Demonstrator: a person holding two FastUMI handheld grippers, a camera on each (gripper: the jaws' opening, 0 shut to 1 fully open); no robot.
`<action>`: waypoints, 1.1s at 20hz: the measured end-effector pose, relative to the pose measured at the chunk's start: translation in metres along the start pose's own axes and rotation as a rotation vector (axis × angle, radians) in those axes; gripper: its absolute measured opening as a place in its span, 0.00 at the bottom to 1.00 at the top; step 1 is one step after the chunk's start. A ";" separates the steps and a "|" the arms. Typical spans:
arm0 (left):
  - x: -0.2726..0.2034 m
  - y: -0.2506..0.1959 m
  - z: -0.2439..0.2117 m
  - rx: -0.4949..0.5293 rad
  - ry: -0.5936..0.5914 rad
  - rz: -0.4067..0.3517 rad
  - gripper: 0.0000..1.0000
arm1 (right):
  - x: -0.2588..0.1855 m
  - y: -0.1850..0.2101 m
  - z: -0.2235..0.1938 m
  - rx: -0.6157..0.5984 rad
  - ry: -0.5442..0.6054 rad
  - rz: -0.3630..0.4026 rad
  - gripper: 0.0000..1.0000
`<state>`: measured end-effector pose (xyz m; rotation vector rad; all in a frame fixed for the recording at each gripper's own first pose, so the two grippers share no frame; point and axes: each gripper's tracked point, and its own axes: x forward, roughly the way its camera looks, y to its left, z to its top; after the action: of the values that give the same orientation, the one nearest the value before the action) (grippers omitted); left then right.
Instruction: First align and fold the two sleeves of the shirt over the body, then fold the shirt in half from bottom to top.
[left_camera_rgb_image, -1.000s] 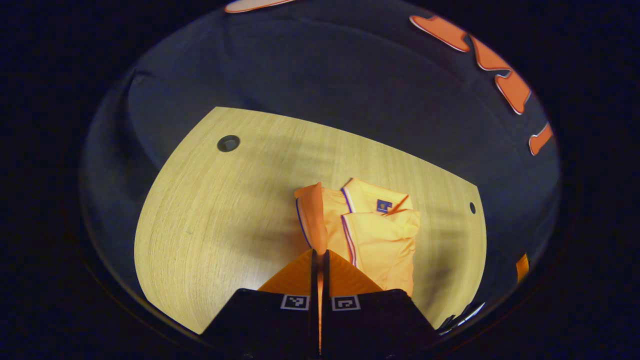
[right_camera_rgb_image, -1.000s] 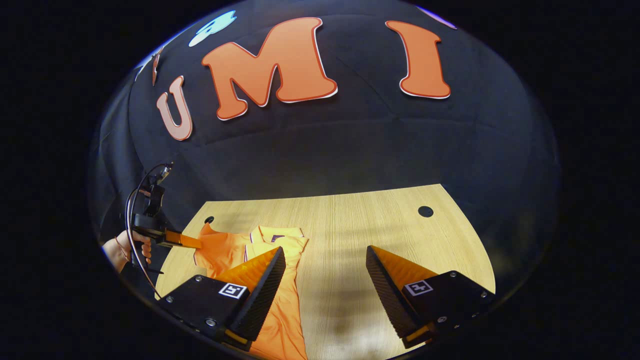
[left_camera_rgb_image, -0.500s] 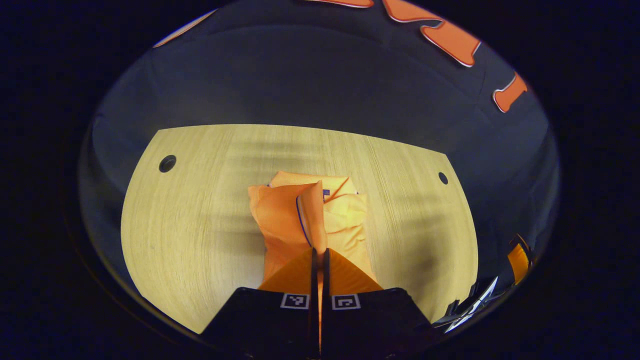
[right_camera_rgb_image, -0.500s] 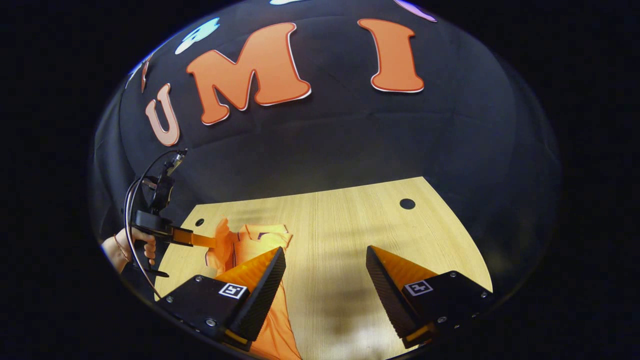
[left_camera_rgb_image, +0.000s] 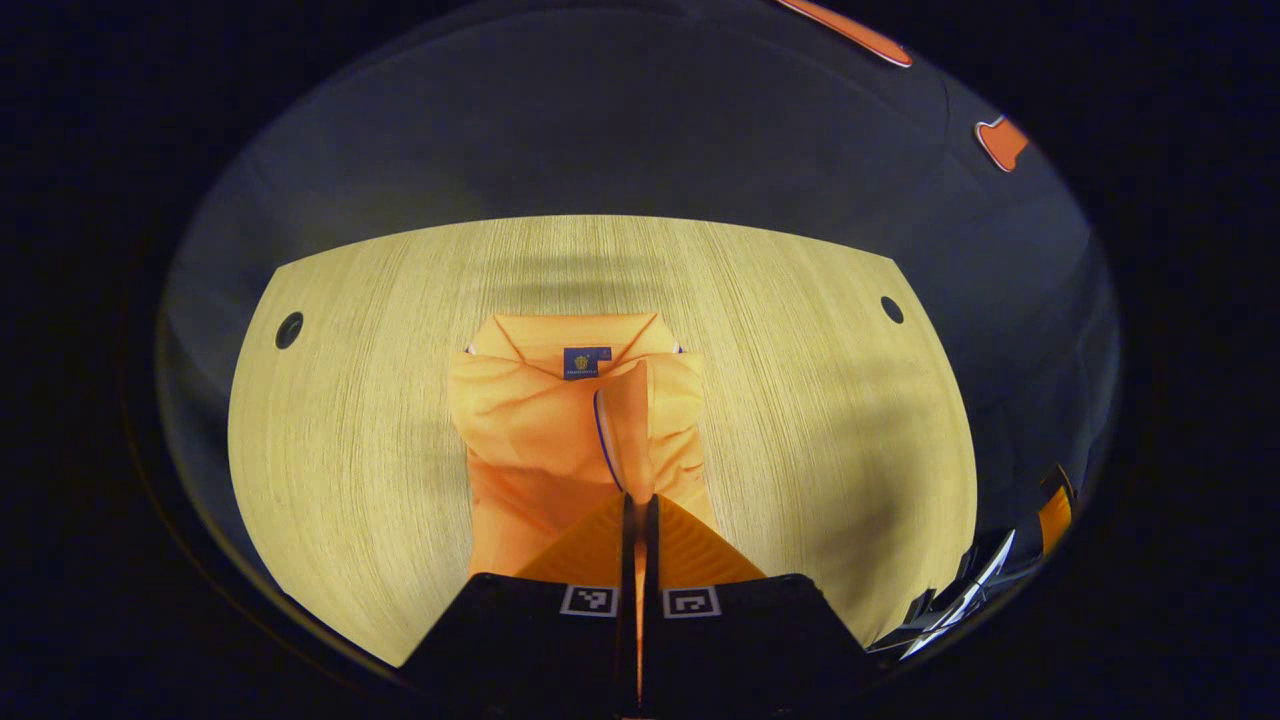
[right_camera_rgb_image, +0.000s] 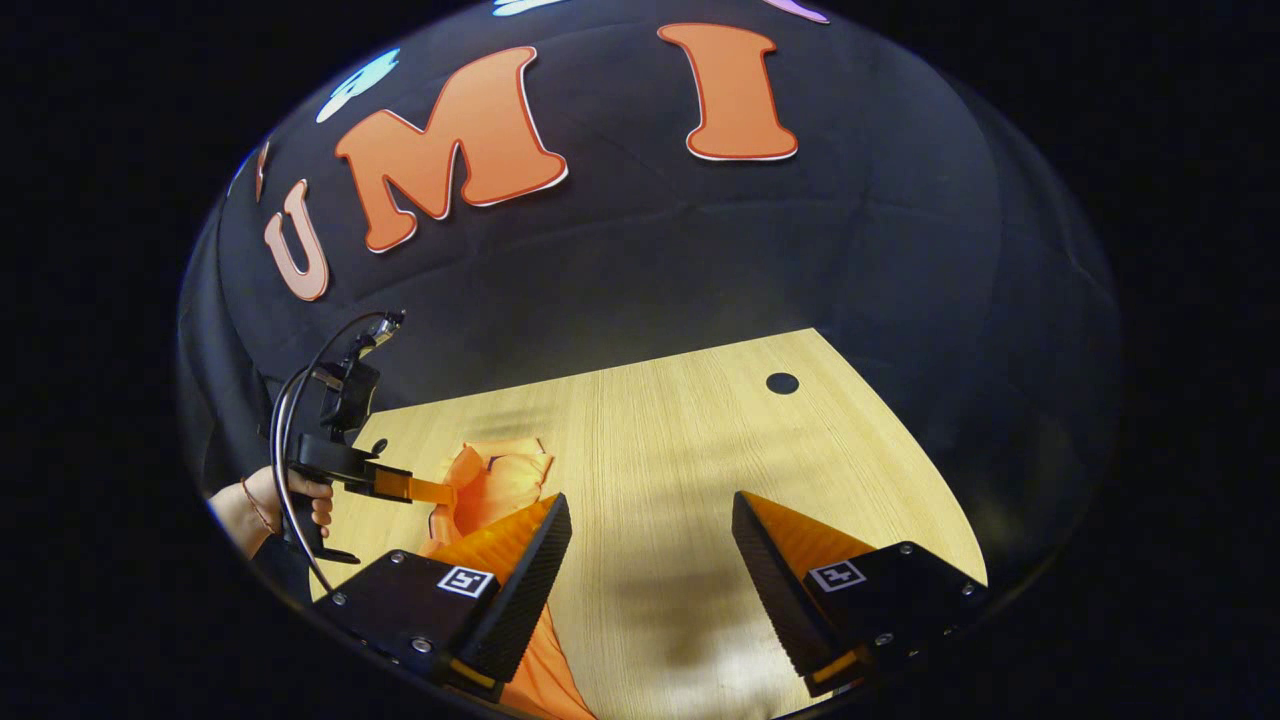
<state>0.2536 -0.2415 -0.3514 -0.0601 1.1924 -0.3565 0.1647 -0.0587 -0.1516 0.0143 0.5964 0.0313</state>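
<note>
1. Sleeve (left_camera_rgb_image: 622, 420) pinched in the left gripper (left_camera_rgb_image: 640, 505), right at the tips. Fingers squeezed close on the cloth, with just a thin slit between.
2. Shirt (left_camera_rgb_image: 530, 430) flat on the table (left_camera_rgb_image: 800, 400), straight ahead of the left fingers. Runs long from just under the tips out to the collar (left_camera_rgb_image: 565, 335) at the far end. Lines up with the way the fingers point.
3. Pinched sleeve lifted up in a tall fold above the shirt's body, a little right of its middle, just past the tips. Not yet laid down flat.
4. Right gripper (right_camera_rgb_image: 650, 540) spread wide, with nothing between the fingers. Bare table ahead of them. Shirt (right_camera_rgb_image: 500, 480) off to the left, partly hidden behind the left finger.
5. Farther off to the left of the right fingers: the left gripper (right_camera_rgb_image: 440, 492), held by a hand (right_camera_rgb_image: 290, 500), with its tips at the shirt.
6. Probably next: lower the sleeve onto the body and let go. Body right below and ahead of the left tips, so only a short way down. Left gripper right on the shirt, right gripper well apart from it.
7. Might need a small smoothing, since the cloth looks bumpy near the tips. Bottom-to-top fold not yet done.
</note>
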 end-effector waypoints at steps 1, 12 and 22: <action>0.005 -0.001 -0.002 -0.012 0.008 -0.005 0.02 | 0.001 -0.001 -0.001 0.002 0.004 -0.001 0.99; 0.006 -0.007 0.000 -0.035 -0.009 -0.074 0.84 | 0.018 0.006 -0.010 0.016 0.053 0.003 0.98; -0.058 0.056 -0.016 0.039 -0.114 0.026 0.99 | 0.025 0.073 -0.028 -0.065 0.105 0.070 0.99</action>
<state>0.2340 -0.1689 -0.3179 -0.0303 1.0726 -0.3492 0.1682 0.0149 -0.1871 -0.0301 0.6990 0.1201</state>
